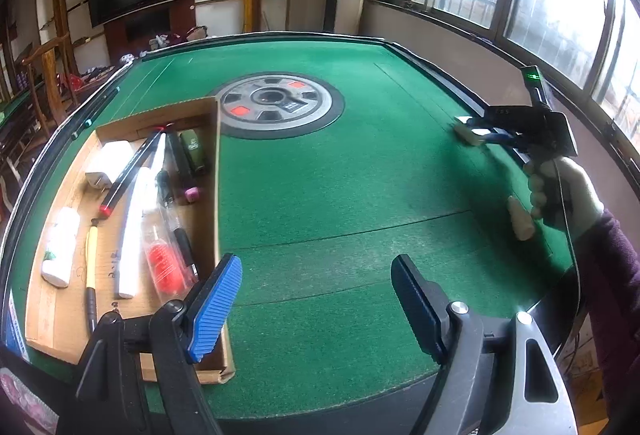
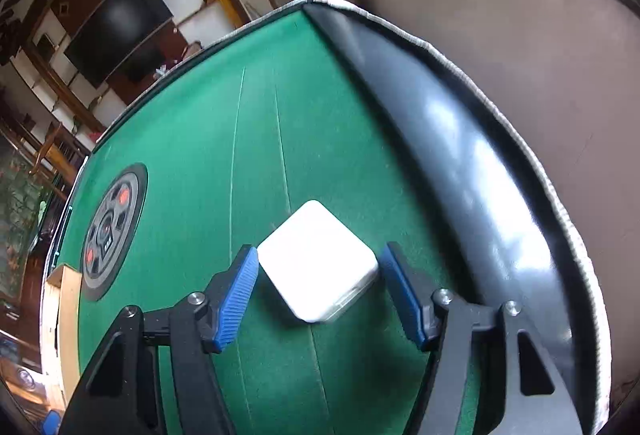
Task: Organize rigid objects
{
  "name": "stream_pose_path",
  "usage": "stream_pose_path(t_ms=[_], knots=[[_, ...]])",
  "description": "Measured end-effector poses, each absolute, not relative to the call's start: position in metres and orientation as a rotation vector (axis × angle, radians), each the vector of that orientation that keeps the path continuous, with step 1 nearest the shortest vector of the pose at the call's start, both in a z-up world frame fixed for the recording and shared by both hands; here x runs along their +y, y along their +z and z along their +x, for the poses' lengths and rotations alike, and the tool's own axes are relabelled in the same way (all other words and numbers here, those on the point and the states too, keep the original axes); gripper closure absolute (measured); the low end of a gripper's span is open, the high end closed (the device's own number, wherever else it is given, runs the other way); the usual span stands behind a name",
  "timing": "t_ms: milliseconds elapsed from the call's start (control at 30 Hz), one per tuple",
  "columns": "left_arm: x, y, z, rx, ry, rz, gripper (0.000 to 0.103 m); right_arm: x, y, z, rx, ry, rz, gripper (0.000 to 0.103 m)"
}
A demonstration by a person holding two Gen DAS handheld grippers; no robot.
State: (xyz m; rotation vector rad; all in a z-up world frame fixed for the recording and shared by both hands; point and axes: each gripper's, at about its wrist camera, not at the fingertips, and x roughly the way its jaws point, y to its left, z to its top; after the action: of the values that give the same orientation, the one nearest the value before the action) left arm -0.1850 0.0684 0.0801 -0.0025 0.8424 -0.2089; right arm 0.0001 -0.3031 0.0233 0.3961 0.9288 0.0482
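Right gripper (image 2: 318,291) agape around charger (image 2: 318,261)

Cut off at the six o'clock edge of the left wrist view: the arms of the left gripper (image 1: 316,309), plus the near corner of the cardboard box (image 1: 120,319) behind its blue finger (image 1: 216,309). Motion-blurred toward three o'clock: the right gripper (image 1: 474,131), so whether its pads touch the pale block (image 1: 468,135) cannot be told. Partly hidden behind the gloved hand (image 1: 568,195): a beige cylinder (image 1: 520,219). Blurred in the box: the red-filled clear item (image 1: 162,259), label unreadable. Soft along its six o'clock edge in the right wrist view: the white charger (image 2: 316,261); port detail unreadable.
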Motion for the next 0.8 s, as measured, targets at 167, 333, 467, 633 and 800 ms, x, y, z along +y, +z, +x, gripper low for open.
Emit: stream_pose_path(t_ms=[167,333,467,633,800], knots=[[0.044,0.082,-0.182,0.845,-0.258,0.041,0.023,-0.277,0.021,-0.027,1.005,0.423,0.555,0.056],[0.033,0.073,-0.178,0.883,-0.291,0.038,0.023,-0.294,0.041,-0.043,0.903,0.26,0.466,0.043],[0.037,0.075,-0.184,0.882,-0.282,0.01,0.023,-0.295,0.037,-0.017,0.917,0.158,0.523,0.028],[0.049,0.084,-0.191,0.854,-0.254,-0.008,0.023,-0.272,0.021,0.028,0.97,0.129,0.487,0.032],[0.044,0.085,-0.187,0.852,-0.305,-0.002,0.023,-0.243,0.016,0.009,1.02,0.275,0.451,0.07]])
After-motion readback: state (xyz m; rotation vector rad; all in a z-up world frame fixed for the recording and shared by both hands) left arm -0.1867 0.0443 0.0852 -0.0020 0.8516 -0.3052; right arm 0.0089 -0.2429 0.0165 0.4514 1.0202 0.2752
